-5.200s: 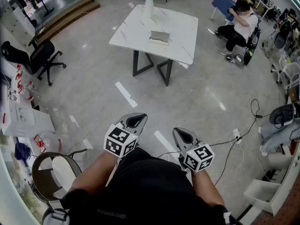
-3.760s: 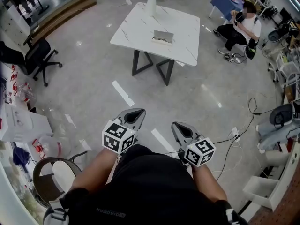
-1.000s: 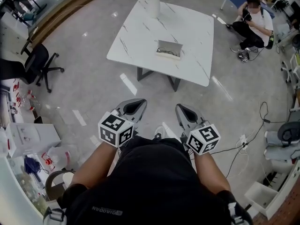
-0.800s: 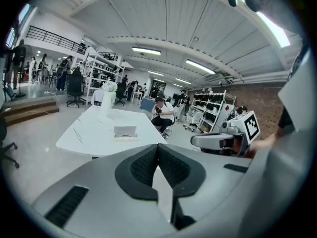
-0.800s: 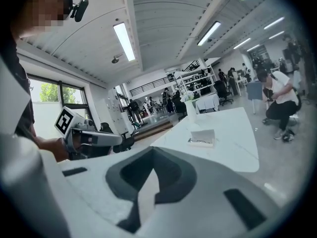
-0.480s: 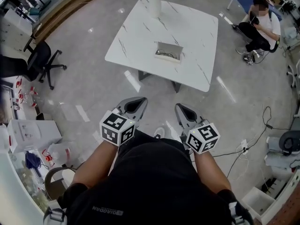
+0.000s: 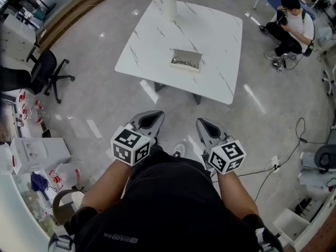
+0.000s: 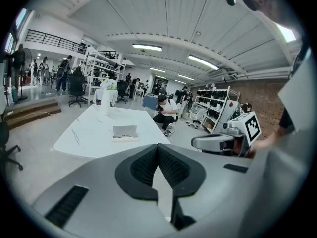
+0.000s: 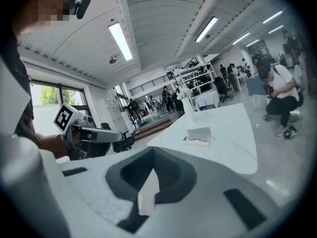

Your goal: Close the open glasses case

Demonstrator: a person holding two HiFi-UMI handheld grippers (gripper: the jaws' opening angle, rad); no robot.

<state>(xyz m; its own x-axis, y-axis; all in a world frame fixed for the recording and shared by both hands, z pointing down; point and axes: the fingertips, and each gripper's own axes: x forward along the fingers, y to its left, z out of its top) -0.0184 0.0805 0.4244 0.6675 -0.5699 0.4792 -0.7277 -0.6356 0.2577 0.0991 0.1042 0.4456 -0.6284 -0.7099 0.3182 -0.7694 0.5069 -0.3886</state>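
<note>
The open glasses case lies near the middle of a white marble table, a pair of glasses inside it. It also shows in the left gripper view as the case and in the right gripper view as the case. Both grippers are held close to my body, well short of the table. My left gripper is shut with nothing in it. My right gripper is shut and empty too. Each gripper appears in the other's view.
A white vase with flowers stands at the table's far edge. A black office chair is at the left, white boxes nearer. A person sits on the floor at the far right. Cables trail across the floor on the right.
The table and case have come nearer and now fill more of the head view. Both grippers stay shut in front of my body.
</note>
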